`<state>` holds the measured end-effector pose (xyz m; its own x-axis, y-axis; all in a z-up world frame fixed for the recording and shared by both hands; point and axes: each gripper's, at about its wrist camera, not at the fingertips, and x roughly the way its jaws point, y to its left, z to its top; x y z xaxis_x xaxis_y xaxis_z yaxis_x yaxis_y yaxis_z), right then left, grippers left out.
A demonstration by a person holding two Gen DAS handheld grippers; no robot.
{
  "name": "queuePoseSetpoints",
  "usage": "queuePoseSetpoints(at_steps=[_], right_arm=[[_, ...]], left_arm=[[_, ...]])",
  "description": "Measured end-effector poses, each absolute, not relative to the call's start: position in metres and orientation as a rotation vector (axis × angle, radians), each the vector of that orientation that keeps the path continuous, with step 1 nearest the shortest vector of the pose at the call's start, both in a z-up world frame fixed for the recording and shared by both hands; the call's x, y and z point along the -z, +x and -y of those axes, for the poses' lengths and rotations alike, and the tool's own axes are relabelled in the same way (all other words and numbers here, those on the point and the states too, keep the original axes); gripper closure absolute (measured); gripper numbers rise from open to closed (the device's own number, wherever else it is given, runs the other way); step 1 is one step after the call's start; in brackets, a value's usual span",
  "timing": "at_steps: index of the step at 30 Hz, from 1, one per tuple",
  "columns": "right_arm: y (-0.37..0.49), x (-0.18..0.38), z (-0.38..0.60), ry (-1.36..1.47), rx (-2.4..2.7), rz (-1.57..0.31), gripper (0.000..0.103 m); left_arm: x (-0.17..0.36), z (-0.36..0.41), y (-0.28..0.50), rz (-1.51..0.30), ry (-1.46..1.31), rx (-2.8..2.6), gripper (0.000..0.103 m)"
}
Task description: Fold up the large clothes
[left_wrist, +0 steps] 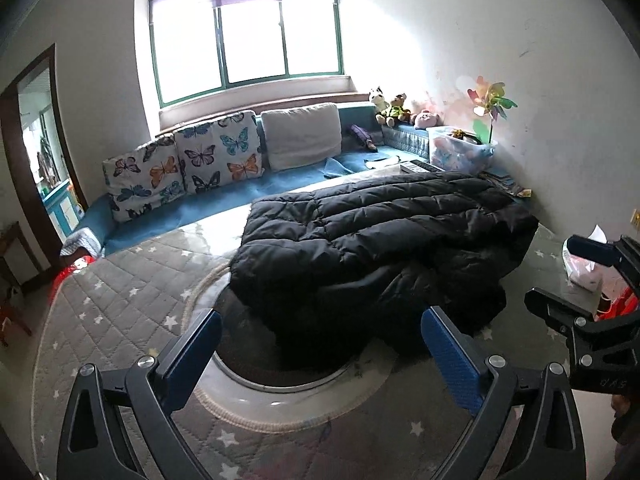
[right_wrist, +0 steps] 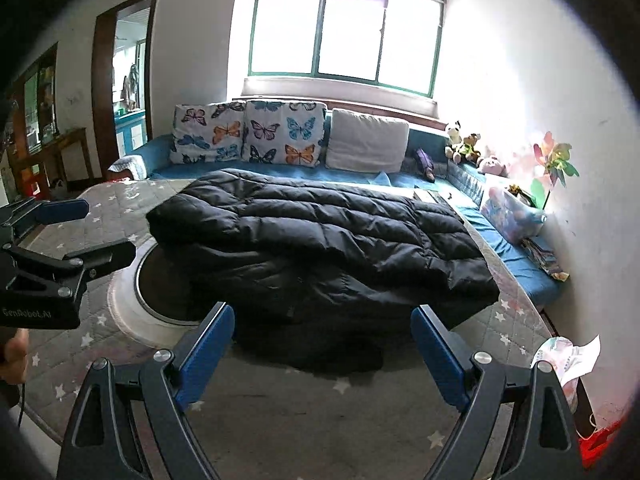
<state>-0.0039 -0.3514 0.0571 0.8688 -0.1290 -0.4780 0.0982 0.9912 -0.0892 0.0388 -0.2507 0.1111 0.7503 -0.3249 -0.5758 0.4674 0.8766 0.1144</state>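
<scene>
black tool (left_wrist: 322,344) — blue pads (left_wrist: 454,354), silver screws

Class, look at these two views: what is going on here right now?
A person holds a gripper in each hand over a round table with a star-patterned cover. A black puffer jacket lies on it, partly folded over itself. The left gripper and right gripper are both open, just short of the jacket's near edge, holding nothing.

Home living room: sofa (left_wrist: 224,200), butterfly cushions (right_wrist: 248,132), plush toys (left_wrist: 394,110).
</scene>
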Motion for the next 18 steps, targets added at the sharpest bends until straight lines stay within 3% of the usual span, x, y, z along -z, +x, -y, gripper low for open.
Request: queuePoseSetpoints(at_steps=[18], right_arm=[[-0.024, -0.051, 0.324, -0.094, 0.094, -0.483, 0.005]], left_arm=[[-0.098, 0.207, 0.003, -0.61, 0.246, 0.378, 0.0]])
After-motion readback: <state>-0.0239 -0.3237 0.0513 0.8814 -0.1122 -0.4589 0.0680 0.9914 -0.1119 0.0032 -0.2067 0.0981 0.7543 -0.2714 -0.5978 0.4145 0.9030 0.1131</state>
